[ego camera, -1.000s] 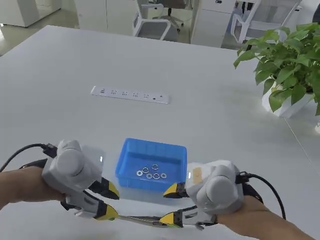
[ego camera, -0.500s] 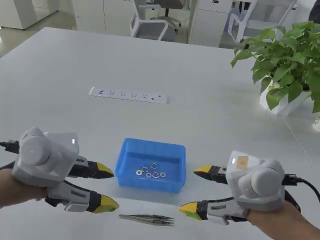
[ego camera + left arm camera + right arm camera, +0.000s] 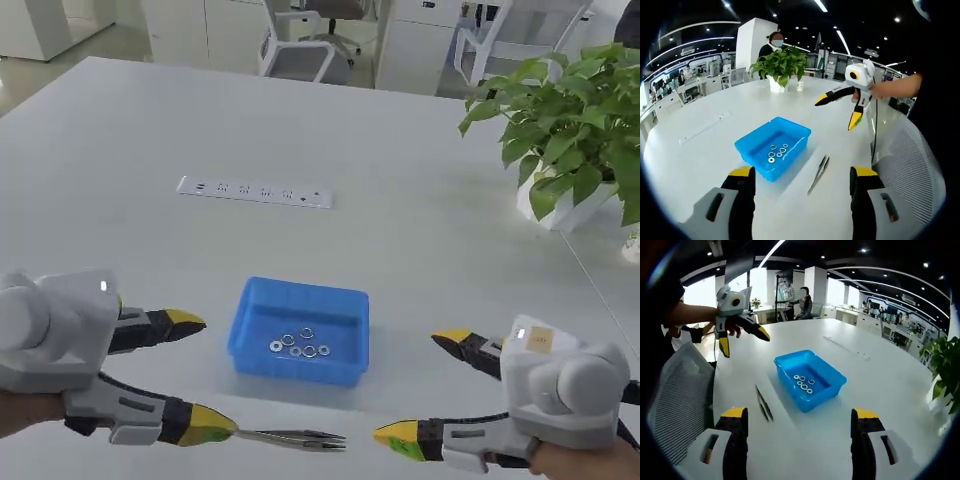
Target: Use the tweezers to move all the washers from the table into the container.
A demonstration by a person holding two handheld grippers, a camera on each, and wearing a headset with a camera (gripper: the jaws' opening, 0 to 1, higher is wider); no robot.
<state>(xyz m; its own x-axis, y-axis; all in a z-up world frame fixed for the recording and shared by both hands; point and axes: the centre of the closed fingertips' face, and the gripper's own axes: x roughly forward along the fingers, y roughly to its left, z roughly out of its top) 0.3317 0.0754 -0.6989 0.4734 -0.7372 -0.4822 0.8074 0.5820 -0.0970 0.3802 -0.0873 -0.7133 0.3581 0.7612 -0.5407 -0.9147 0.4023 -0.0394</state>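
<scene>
Blue container (image 3: pixel 298 369); tweezers (image 3: pixel 296 436) apart, near table (image 3: pixel 420 240) edge.

Bright, even ceiling light (fisheye views bend outward), soft shadows.

Container (image 3: pixel 296 371): a blue, open-topped, rectangular plastic tray, seen upright on the white tabletop (image 3: pixel 420 250).

Washers (image 3: pixel 300 346): several small silver rings, found lying flat in a loose cluster on the tray floor, toward its near wall. No exact count could be made.

Tweezers (image 3: pixel 296 437): a slim metal pair, laid flat on the tabletop just in front of the tray's near wall, roughly parallel to it and apart from it. The two arms are seen slightly parted at the right end in the head view.
</scene>
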